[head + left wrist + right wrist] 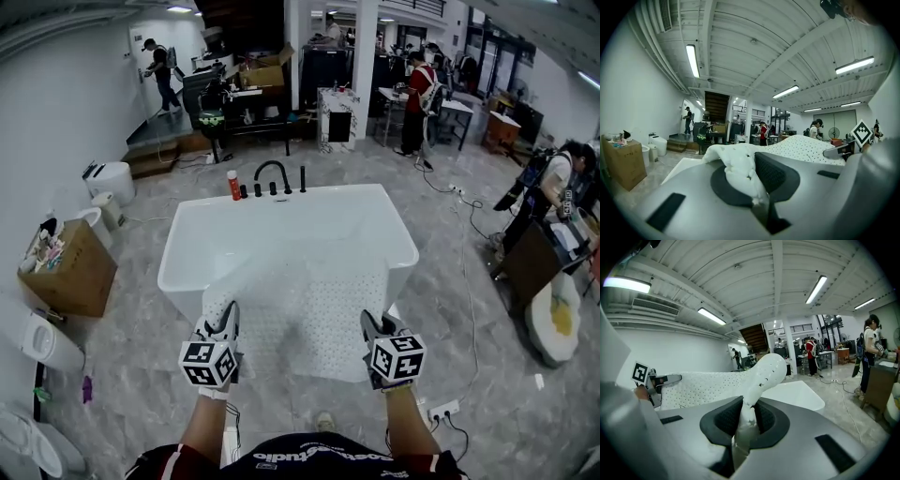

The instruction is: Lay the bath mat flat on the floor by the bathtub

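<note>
White, hole-dotted rubber: one bath mat (309, 305), stretched between my two grippers. Left gripper (751, 187): jaws pinched tight on one near corner of the mat, which bunches up between the pads. Right gripper (744, 425): jaws pinched tight on the other near corner, a fold standing up above them. Ahead of both sets of jaws the mat runs out over the near rim of the white bathtub (187, 253). Black tap set (273, 178): beyond the mat, at the tub's far end.

Open workshop hall — freestanding bathtub (291, 234), toilets (112, 181), cluttered workbenches (457, 106).
</note>
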`<state>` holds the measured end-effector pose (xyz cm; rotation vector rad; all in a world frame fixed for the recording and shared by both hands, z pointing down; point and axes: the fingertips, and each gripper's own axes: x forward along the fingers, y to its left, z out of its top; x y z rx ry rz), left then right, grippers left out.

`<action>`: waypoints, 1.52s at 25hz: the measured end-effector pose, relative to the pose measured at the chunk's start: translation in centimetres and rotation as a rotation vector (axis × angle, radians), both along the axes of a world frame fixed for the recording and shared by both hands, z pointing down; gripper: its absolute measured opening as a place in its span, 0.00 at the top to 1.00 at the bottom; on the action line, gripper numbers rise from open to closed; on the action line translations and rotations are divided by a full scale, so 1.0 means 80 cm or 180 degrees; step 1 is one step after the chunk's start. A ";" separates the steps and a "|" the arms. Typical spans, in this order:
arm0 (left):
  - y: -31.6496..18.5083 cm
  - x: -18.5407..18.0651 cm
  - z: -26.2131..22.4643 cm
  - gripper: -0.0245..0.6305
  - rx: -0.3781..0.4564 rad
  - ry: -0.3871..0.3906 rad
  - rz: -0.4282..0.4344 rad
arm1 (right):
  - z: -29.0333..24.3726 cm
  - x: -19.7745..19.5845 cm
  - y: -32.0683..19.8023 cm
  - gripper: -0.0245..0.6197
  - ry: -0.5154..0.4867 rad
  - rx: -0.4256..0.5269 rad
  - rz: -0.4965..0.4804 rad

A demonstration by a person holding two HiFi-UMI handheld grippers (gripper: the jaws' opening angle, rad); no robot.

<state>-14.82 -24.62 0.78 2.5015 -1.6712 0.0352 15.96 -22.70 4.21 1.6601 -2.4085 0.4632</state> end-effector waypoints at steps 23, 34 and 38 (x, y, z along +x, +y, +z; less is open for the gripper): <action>-0.124 0.067 0.127 0.90 -0.0422 -0.0232 -0.0068 | 0.138 0.058 -0.116 0.89 0.0115 -0.0412 -0.0077; -0.127 0.018 0.216 0.90 -0.0584 -0.0279 -0.0342 | 0.234 0.010 -0.148 0.89 0.0162 -0.0547 -0.0188; -0.114 0.000 0.245 0.90 -0.0607 -0.0274 -0.0344 | 0.259 -0.007 -0.137 0.89 0.0174 -0.0590 -0.0153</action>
